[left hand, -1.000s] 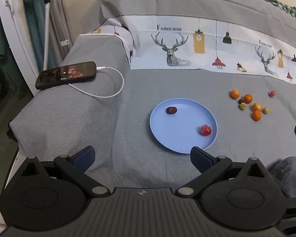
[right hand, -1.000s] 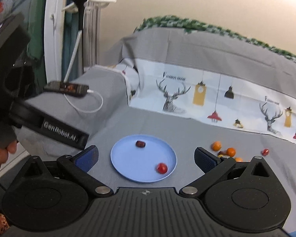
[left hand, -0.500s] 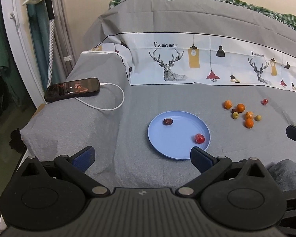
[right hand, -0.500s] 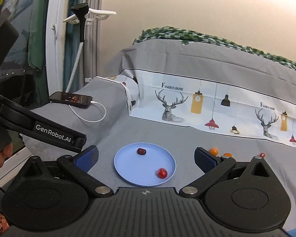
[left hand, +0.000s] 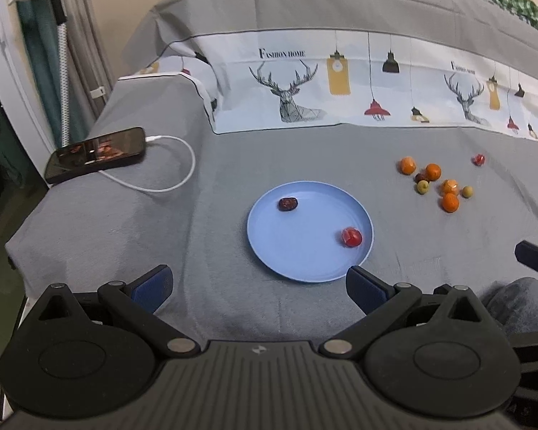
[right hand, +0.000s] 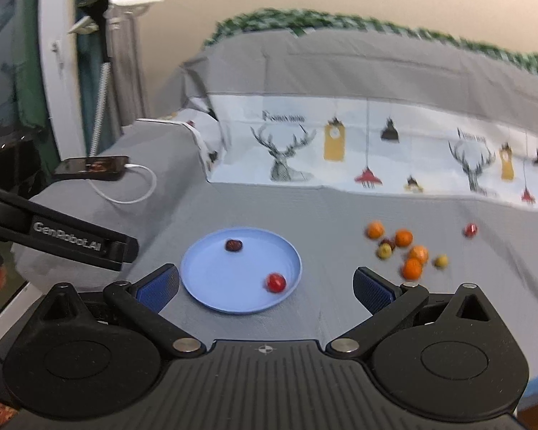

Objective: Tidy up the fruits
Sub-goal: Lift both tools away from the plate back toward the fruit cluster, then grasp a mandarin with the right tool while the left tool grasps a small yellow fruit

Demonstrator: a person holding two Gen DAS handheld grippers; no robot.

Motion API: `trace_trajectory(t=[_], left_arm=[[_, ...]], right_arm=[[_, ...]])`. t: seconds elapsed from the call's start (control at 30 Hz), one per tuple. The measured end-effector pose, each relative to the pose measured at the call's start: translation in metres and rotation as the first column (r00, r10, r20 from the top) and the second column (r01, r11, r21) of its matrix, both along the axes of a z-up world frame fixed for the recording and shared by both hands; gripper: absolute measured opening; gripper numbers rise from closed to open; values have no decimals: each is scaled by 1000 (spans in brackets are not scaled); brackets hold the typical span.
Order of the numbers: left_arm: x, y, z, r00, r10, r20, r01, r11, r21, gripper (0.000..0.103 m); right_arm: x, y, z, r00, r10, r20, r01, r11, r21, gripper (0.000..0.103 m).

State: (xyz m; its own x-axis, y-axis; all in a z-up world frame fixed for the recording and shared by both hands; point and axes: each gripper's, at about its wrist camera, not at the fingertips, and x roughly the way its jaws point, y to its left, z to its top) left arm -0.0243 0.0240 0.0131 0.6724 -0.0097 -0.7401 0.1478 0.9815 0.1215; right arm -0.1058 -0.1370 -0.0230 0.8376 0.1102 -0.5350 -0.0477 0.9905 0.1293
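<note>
My left gripper point(left hand: 258, 285) and right gripper point(right hand: 265, 286) hover with jaws spread wide, grasping nothing. The blue plate point(left hand: 305, 261) on the bed point(left hand: 125, 222) holds a date point(left hand: 287, 204) and a red fruit point(left hand: 351, 237); loose fruits point(left hand: 437, 182) lie to its right.

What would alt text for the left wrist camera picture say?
A blue plate on a grey bedcover holds a dark fruit and a red fruit, seen past the open left gripper. Small loose fruits lie to its right, a charging phone to its left.
</note>
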Motion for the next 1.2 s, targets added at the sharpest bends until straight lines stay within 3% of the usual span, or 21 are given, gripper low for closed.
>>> trace_trajectory(t=[0.2,0.4,0.57,0.8,0.87,0.93,1.07,1.2], left_arm=[[33,-27,-9,999,-28,-30,29,1000,3,103],[84,-76,-27,995,-90,-52,89,996,-16,103],[136,-129,-59,985,-148,-91,149,989,8,103],[196,-184,-99,977,-172,-126,178,983,37,103],[212,-202,-115,972,-183,-146,190,981,42,103],[223,-219,-130,969,-189,-159,198,980,38,103],[241,-261,-159,950,-261,-172,264,965,-8,103],[247,-291,-186,928,-329,-176,337,941,16,103]], right_arm=[[28,-29,-29,988,-116,-102,121,991,48,102],[74,-80,-68,948,-285,-138,285,958,-19,102],[141,-131,-126,904,-384,-186,376,923,-79,102],[219,-179,-203,865,-437,-246,439,897,-49,102],[225,-188,-217,835,-478,-271,472,877,-94,102],[221,-199,-219,805,-542,-240,525,840,-137,102],[214,-223,-223,733,-634,-245,623,771,-130,102],[214,-224,-226,724,-644,-248,634,763,-128,102]])
